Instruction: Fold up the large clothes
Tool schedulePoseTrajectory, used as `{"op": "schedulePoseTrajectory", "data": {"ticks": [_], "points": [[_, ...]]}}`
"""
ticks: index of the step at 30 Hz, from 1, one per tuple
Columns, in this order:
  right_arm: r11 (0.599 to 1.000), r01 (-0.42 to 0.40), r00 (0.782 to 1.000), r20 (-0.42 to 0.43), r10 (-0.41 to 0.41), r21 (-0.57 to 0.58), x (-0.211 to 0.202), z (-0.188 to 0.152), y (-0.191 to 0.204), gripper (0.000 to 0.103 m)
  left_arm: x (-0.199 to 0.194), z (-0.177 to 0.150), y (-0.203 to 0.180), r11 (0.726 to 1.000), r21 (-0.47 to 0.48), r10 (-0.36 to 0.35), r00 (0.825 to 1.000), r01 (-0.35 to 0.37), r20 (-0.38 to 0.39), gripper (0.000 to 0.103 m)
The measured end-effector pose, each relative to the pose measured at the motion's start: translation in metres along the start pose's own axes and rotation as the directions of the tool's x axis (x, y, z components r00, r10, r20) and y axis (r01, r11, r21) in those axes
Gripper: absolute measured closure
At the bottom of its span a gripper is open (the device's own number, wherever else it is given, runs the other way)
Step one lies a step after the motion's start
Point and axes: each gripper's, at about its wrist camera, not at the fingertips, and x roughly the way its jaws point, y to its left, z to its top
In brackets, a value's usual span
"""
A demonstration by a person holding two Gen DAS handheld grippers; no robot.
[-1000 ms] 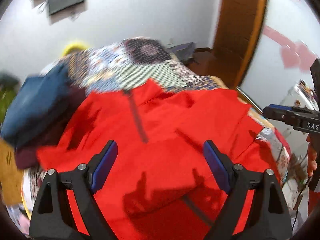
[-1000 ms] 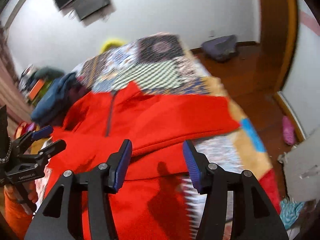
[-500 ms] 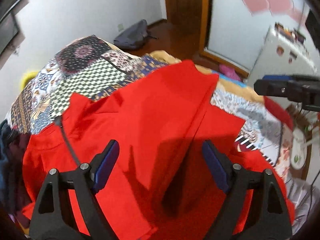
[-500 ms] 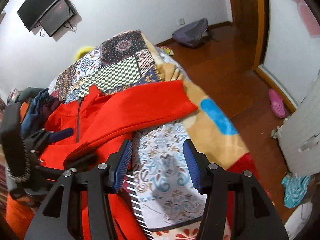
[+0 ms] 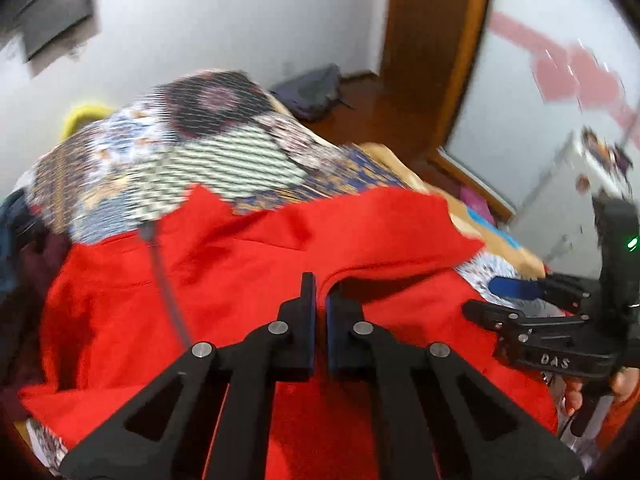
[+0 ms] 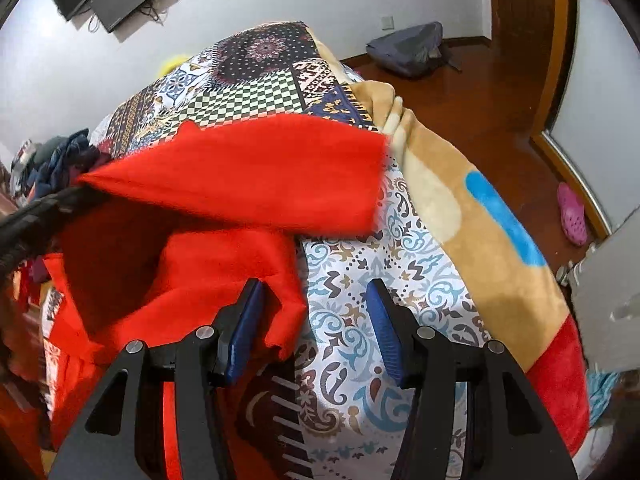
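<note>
The red jacket (image 5: pixel 248 280) lies spread across the patterned bedspread (image 6: pixel 360 300); the left gripper (image 5: pixel 318 292) is pinched together on its fabric; the right gripper (image 6: pixel 316 312) gapes, straddling the jacket's edge.

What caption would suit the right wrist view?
Open right gripper at the red garment edge on a patterned bedspread.

The left gripper (image 5: pixel 320 292) has its two fingers drawn nearly together, only a thin slit between the blue pads (image 5: pixel 310 320), pinching red cloth. The right gripper (image 6: pixel 316 312) holds its fingers wide apart, tips pointing forward and down, its left pad (image 6: pixel 244 332) touching cloth.
</note>
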Motion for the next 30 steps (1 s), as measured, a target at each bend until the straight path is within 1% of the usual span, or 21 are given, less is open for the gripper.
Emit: {"op": "schedulePoseTrajectory", "data": {"ticks": [2, 4, 6, 7, 9, 10, 11, 12, 13, 14, 17, 19, 21, 23, 24, 26, 28, 30], "points": [[1.0, -0.004, 1.0, -0.003, 0.004, 0.001, 0.0, 0.0, -0.002, 0.053, -0.02, -0.011, 0.024, 0.998, -0.064, 0.024, 0.999, -0.022, 0.026, 0.1], [1.0, -0.007, 1.0, -0.002, 0.007, -0.003, 0.0, -0.001, -0.002, 0.053, -0.038, -0.034, 0.049, 0.989, -0.134, 0.064, 0.997, -0.06, 0.03, 0.1], [1.0, -0.007, 1.0, -0.003, 0.007, -0.005, 0.0, -0.001, -0.002, 0.053, -0.043, -0.055, 0.066, 0.98, -0.186, 0.07, 0.998, -0.069, 0.002, 0.1], [1.0, -0.003, 1.0, -0.002, 0.003, -0.006, 0.002, 0.0, -0.001, 0.053, -0.043, -0.073, 0.076, 0.974, -0.216, 0.067, 0.997, -0.073, -0.034, 0.1], [1.0, 0.009, 1.0, 0.001, -0.009, -0.013, 0.002, 0.0, 0.001, 0.053, -0.038, -0.098, 0.085, 0.966, -0.243, 0.066, 0.994, -0.086, -0.09, 0.094], [1.0, 0.012, 1.0, 0.002, -0.012, -0.013, 0.002, 0.0, 0.002, 0.053, -0.032, -0.114, 0.09, 0.962, -0.256, 0.062, 0.989, -0.096, -0.136, 0.087], [1.0, 0.015, 1.0, 0.003, -0.015, -0.012, 0.002, 0.0, 0.003, 0.053, -0.028, -0.123, 0.093, 0.959, -0.263, 0.062, 0.983, -0.106, -0.171, 0.079], [1.0, 0.017, 1.0, 0.003, -0.017, -0.01, 0.002, 0.0, 0.003, 0.053, -0.024, -0.131, 0.094, 0.957, -0.268, 0.058, 0.979, -0.11, -0.196, 0.074], [1.0, 0.019, 1.0, 0.001, -0.019, -0.008, 0.002, 0.0, 0.003, 0.053, -0.021, -0.138, 0.096, 0.955, -0.277, 0.049, 0.975, -0.109, -0.218, 0.064], [1.0, 0.02, 1.0, -0.002, -0.02, -0.005, 0.002, 0.0, 0.003, 0.053, -0.02, -0.141, 0.096, 0.954, -0.278, 0.051, 0.974, -0.114, -0.223, 0.06], [1.0, 0.02, 1.0, -0.014, -0.02, 0.002, -0.003, 0.003, 0.003, 0.053, -0.027, -0.133, 0.09, 0.96, -0.24, 0.092, 0.975, -0.141, -0.204, 0.057], [1.0, 0.012, 1.0, -0.01, -0.012, 0.006, -0.008, 0.005, 0.003, 0.053, -0.031, -0.12, 0.082, 0.968, -0.185, 0.137, 0.973, -0.171, -0.185, 0.057], [1.0, 0.007, 1.0, 0.012, -0.007, 0.005, -0.017, 0.009, 0.005, 0.053, -0.033, -0.104, 0.073, 0.976, -0.119, 0.163, 0.975, -0.181, -0.149, 0.052], [1.0, 0.007, 0.999, 0.033, -0.007, -0.001, -0.024, 0.013, 0.008, 0.053, -0.031, -0.092, 0.068, 0.984, -0.079, 0.15, 0.981, -0.16, -0.119, 0.051], [1.0, 0.005, 0.999, 0.044, -0.005, -0.005, -0.028, 0.015, 0.01, 0.053, -0.029, -0.084, 0.062, 0.99, -0.054, 0.128, 0.986, -0.134, -0.104, 0.051], [1.0, -0.004, 0.998, 0.063, 0.005, -0.014, -0.034, 0.018, 0.015, 0.053, -0.021, -0.073, 0.053, 0.994, -0.017, 0.102, 0.99, -0.104, -0.098, 0.051], [0.999, -0.014, 0.997, 0.076, 0.017, -0.029, -0.038, 0.021, 0.022, 0.053, -0.004, -0.063, 0.045, 0.997, 0.012, 0.077, 0.989, -0.076, -0.124, 0.051], [0.999, -0.02, 0.997, 0.073, 0.023, -0.042, -0.036, 0.021, 0.026, 0.053, 0.019, -0.057, 0.039, 0.999, 0.031, 0.045, 0.984, -0.04, -0.173, 0.051]]}}
